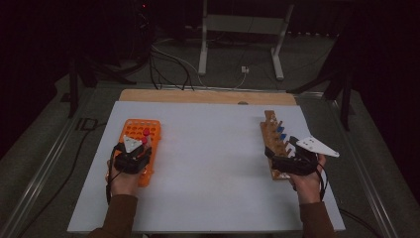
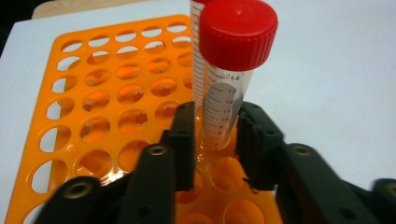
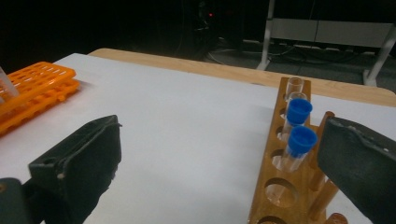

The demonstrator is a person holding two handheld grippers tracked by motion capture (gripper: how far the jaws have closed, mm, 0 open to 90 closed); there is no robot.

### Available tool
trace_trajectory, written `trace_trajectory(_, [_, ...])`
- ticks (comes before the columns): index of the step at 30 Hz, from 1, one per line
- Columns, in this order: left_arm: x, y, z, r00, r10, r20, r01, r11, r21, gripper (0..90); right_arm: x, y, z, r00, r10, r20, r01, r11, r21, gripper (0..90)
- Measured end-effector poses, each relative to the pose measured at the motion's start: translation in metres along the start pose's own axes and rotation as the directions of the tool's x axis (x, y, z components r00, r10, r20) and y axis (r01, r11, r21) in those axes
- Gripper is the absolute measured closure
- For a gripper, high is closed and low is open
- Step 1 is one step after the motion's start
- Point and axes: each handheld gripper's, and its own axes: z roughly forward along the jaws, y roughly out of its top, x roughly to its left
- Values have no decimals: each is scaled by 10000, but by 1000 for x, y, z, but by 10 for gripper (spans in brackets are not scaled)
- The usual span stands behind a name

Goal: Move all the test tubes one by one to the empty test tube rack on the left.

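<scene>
The left gripper (image 2: pixel 212 140) has its two black jaws on each side of a red-capped tube (image 2: pixel 229 88), low down on the clear part. The jaws look pressed against the tube, so it seems to be held. The tube stands nearly straight up, its long way running from 6 o'clock to 12 o'clock in the left gripper view. Its bottom end sits in a hole of the orange rack (image 2: pixel 98 107), near the rack's right side. A second tube (image 2: pixel 198 56) stands just behind it, touching or almost touching; I cannot tell which.

The tube is right between the jaws, so I think the next move is straight up or straight down along the tube's long way, taking care not to bump the tube behind it.

In the high view the left gripper (image 1: pixel 131 154) is over the near end of the orange rack (image 1: pixel 140 130), at about 9 o'clock on the white table (image 1: pixel 208 163). The right gripper (image 1: pixel 289 162) is at about 3 o'clock, by the wooden rack (image 1: pixel 273 139). So the left hand is the near one for this tube.

The right gripper view shows what the others do not: the right gripper's jaws are wide apart and hold nothing, and two blue-capped tubes (image 3: pixel 299 116) stand in the wooden rack.
</scene>
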Motion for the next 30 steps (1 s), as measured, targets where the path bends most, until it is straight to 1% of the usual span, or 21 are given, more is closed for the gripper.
trace_trajectory(2, [1,-1,-3,9999,-96,122,99,9995,-297,612,-2,0,0,10000,12,27,-12,10000,14,2])
trace_trajectory(4, [2,-2,-9,9987,-163,474,201,9966,-802,538,-4,0,0,10000,47,24,-47,10000,41,1])
trace_trajectory(5, [3,-2,-12,9982,-200,569,260,9940,-1060,497,-5,1,0,10000,84,-20,-84,9999,66,2])
trace_trajectory(8, [4,0,-21,9942,-578,908,728,9824,-1721,346,-8,1,1,10000,72,-65,-71,9999,155,1])
trace_trajectory(9, [5,1,-23,9924,-624,1061,815,9792,-1860,292,-9,1,2,9999,92,-55,-91,9998,174,2])
trace_trajectory(11, [3,2,-25,9901,-553,1291,798,9779,-1933,166,-12,0,4,9999,144,-21,-144,9996,259,13])
trace_trajectory(12, [1,3,-26,9887,-577,1387,855,9751,-2044,154,-14,-1,5,9999,148,1,-148,9995,294,34])
trace_trajectory(13, [0,3,-27,9857,-641,1559,970,9721,-2136,116,-16,-2,6,9997,236,17,-236,9991,351,42])
trace_trajectory(14, [-1,4,-28,9826,-654,1740,1029,9709,-2161,85,-18,-2,7,9994,348,-34,-346,9987,370,59])
trace_trajectory(15, [-2,5,-28,9811,-656,1820,1051,9706,-2167,53,-20,-3,8,9994,355,29,-356,9986,394,75])
trace_trajectory(16, [-3,6,-30,9812,-641,1820,1050,9687,-2249,10,-22,-3,9,9995,277,174,-285,9987,434,90])
trace_trajectory(17, [-4,7,-31,9823,-618,1769,1038,9654,-2391,5,-24,-3,12,9993,231,287,-246,9984,508,114])
trace_trajectory(19, [-7,8,-35,9847,-498,1668,917,9629,-2537,3,-29,-4,15,9987,206,474,-235,9978,625,169])
trace_trajectory(20, [-7,8,-36,9846,-456,1689,886,9625,-2563,3,-32,-5,19,9983,149,561,-193,9968,777,220])
trace_trajectory(21, [-8,9,-37,9851,-459,1656,888,9610,-2619,3,-33,-6,21,9976,-34,685,-30,9957,930,263])
trace_trajectory(22, [-8,8,-38,9862,-443,1595,864,9597,-2675,3,-34,-7,24,9940,-295,1049,176,9934,1132,287])
trace_trajectory(23, [-8,8,-38,9893,-473,1383,835,9594,-2696,3,-34,-9,26,9900,-522,1310,360,9917,1232,327])
trace_trajectory(24, [-8,8,-40,9914,-552,1184,864,9570,-2771,3,-36,-10,29,9887,-661,1343,483,9901,1317,368])
trace_trajectory(27, [-2,6,-43,9866,-994,1297,1339,9465,-2936,5,-38,-11,34,9867,-759,1438,564,9892,1350,467])
trace_trajectory(28, [0,6,-44,9846,-1048,1397,1425,9446,-2956,5,-38,-11,36,9870,-739,1427,542,9890,1376,502])
trace_trajectory(30, [2,4,-46,9844,-1129,1350,1491,9426,-2988,5,-40,-11,39,9880,-723,1364,523,9880,1453,570])
